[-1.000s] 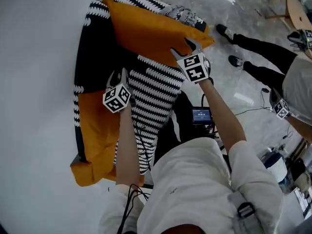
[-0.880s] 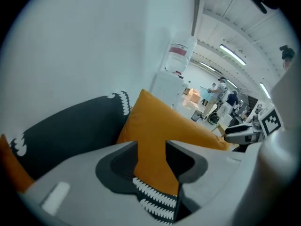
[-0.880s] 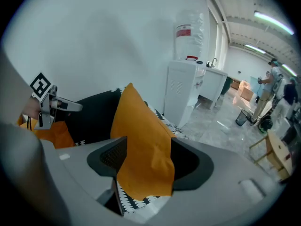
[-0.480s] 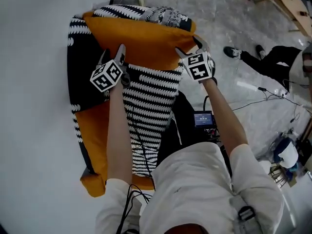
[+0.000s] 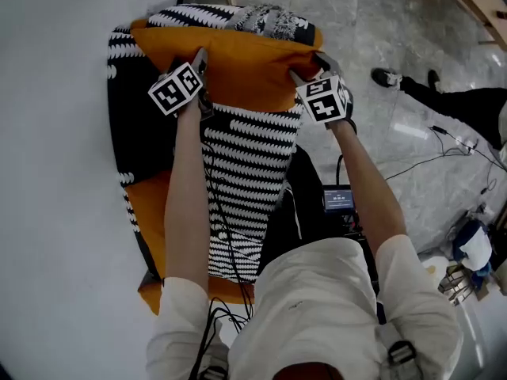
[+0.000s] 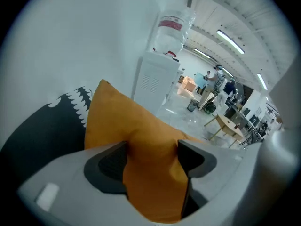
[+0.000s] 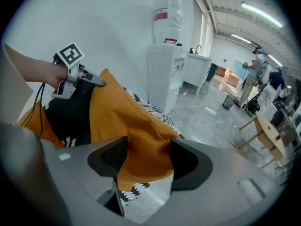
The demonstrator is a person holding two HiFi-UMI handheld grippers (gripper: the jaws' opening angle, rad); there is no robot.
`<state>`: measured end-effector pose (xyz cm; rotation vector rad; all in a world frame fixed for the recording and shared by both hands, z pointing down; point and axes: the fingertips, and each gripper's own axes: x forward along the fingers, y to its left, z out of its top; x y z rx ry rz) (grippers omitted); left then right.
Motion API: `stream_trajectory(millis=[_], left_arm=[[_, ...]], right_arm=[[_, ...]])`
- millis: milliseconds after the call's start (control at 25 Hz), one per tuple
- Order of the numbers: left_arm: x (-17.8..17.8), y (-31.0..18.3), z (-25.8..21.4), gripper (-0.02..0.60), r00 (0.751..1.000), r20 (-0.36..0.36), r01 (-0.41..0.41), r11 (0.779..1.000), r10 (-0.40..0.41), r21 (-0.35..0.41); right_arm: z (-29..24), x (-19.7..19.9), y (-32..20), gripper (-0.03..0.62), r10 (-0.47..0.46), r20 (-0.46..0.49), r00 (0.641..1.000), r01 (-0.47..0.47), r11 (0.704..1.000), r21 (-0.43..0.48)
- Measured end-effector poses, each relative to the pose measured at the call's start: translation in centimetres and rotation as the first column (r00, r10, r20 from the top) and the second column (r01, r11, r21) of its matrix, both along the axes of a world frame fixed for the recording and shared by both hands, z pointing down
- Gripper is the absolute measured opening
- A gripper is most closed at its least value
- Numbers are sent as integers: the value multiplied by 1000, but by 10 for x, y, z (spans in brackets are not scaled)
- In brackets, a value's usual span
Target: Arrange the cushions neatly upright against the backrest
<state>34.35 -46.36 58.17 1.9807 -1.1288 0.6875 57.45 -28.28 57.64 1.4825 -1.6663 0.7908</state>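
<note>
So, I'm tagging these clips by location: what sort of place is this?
Probably a large open workshop or lab hall, not a home: behind the orange cushion stands a bottled water dispenser, strip lights run along a high ceiling, and people stand among tables on a polished stone floor.

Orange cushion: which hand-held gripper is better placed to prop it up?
Left, probably: left hand-held gripper clamps the orange cushion wall-side; right hand-held gripper just closed tighter on its floor-side corner.

support: black-and-orange seat [image 5: 139,133] | on it: orange cushion [image 5: 238,70], black-and-white striped cushion [image 5: 245,176]
</note>
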Motion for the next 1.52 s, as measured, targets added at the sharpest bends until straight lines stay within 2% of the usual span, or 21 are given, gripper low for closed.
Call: stream_trajectory(millis=[80,160,280,400,480,640,880,1120,1240,1400,1520], left_arm=[[0,-3,5,329,999,33,-3,1000,3,5],[0,-3,8,292,999,46,-13,1000,13,13],[2,5,6,218,998,52,-42,999,41,24],[1,18,-1,142,997,57,-60,998,58,32],[-3,25,-6,99,996,71,-65,997,62,44],[-16,42,-11,53,997,71,-43,997,39,57],[-49,83,-8,16,1000,-7,14,1000,-14,25],[-85,120,-15,6,995,-60,84,996,-82,34],[-96,142,-8,6,984,-118,134,990,-130,30],[-103,179,-31,6,968,-188,168,986,-164,3],[-110,207,-38,6,939,-259,224,974,-225,-36]], right_arm=[[4,-4,-3,271,-15,16,1000,15,1000,-5],[7,-8,-4,176,-29,29,999,30,1000,-4],[7,-13,-2,108,-59,37,998,59,998,4],[1,-19,4,70,-94,43,995,93,996,14],[-4,-25,6,63,-118,41,992,117,993,26],[-9,-37,18,55,-168,45,985,166,985,45],[-8,-66,52,52,-233,57,971,230,972,48],[-22,-88,67,48,-265,11,964,263,961,88],[-25,-88,65,46,-258,-31,966,260,958,122],[-54,-85,72,44,-268,-59,962,274,954,126],[-74,-88,76,44,-300,-104,948,312,941,130]])
